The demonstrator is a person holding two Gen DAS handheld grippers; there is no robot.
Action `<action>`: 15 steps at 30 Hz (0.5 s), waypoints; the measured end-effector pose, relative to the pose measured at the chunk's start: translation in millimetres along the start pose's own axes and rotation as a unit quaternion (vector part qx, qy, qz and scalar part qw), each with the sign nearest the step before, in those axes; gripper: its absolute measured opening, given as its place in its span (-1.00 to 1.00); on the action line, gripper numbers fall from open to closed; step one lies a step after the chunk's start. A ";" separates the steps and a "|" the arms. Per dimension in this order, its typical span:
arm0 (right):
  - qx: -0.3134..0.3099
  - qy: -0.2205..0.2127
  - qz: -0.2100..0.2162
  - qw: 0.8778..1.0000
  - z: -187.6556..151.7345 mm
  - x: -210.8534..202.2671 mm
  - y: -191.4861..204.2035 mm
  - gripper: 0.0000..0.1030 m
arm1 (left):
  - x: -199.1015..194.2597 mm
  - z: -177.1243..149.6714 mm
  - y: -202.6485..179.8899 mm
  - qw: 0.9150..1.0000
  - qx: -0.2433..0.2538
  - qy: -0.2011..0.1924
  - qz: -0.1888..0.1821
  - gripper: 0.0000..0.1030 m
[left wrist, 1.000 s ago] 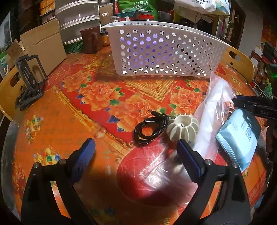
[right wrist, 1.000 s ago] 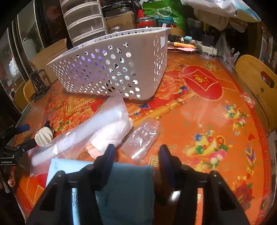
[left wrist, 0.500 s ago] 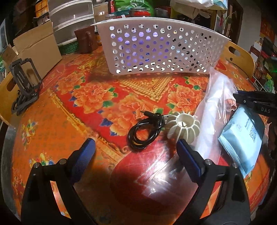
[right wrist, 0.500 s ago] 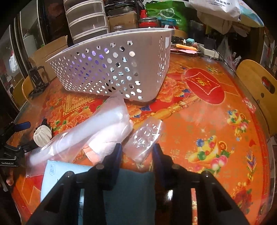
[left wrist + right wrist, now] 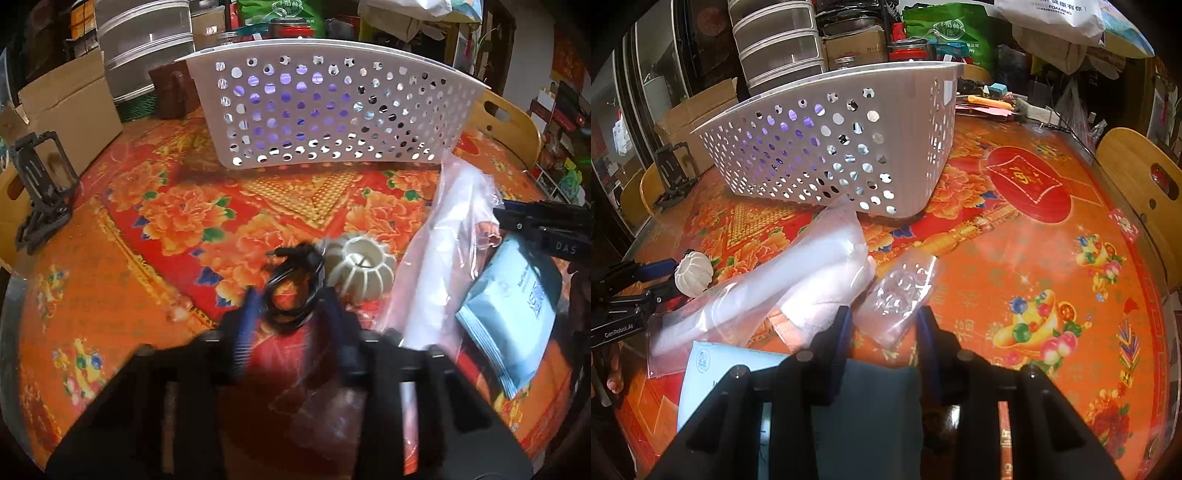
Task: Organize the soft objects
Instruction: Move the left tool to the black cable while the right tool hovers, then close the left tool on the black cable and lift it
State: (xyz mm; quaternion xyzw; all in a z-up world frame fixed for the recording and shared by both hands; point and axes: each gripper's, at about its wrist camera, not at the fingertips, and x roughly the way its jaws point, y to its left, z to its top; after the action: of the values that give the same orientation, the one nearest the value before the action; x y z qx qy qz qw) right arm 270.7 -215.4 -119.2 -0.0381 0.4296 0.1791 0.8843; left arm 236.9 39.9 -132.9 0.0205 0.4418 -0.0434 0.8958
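Observation:
A white perforated basket (image 5: 332,114) (image 5: 831,155) stands at the back of the table. My left gripper (image 5: 291,310) is closing around a coiled black cable (image 5: 295,284), its blue fingers blurred on either side of the coil. A white ribbed soft object (image 5: 364,273) (image 5: 693,275) lies right of the cable. My right gripper (image 5: 884,325) has its fingers narrowed around the end of a small clear bubble-wrap bag (image 5: 901,291). A long clear bag with white filling (image 5: 443,240) (image 5: 783,280) and a light blue packet (image 5: 517,314) (image 5: 713,369) lie between the grippers.
A cardboard box (image 5: 70,107), stacked plastic drawers (image 5: 144,44) and a black phone stand (image 5: 40,188) sit at the back left. Wooden chair backs (image 5: 1141,192) rise at the table edge. The table has a red floral cloth (image 5: 1034,258).
My left gripper has moved forward and narrowed from wide open to either side of the black cable. My right gripper has narrowed its fingers around the small clear bag.

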 end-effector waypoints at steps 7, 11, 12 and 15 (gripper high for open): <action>0.005 -0.004 0.001 1.000 0.0 -1.8 -0.8 -0.33 | -13.2 -2.5 2.0 1.000 -0.009 -0.026 -0.008 -0.79; 0.006 -0.008 0.001 1.000 -1.0 -4.4 -2.5 -0.33 | -20.6 -3.8 6.3 0.999 -0.015 -0.037 -0.010 -0.80; 0.007 -0.009 0.001 1.000 -1.3 -5.0 -3.1 -0.33 | -21.9 -4.4 7.2 0.999 -0.015 -0.039 -0.010 -0.80; 0.008 -0.013 -0.001 1.000 -1.9 -7.9 -3.6 -0.34 | -24.9 -5.3 9.4 0.999 -0.019 -0.042 -0.011 -0.81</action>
State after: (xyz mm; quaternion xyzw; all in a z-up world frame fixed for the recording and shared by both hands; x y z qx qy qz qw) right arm 266.1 -221.4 -114.6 -0.0293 0.4193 0.1753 0.8903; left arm 218.5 51.2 -116.4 -0.0035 0.4045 -0.0458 0.9134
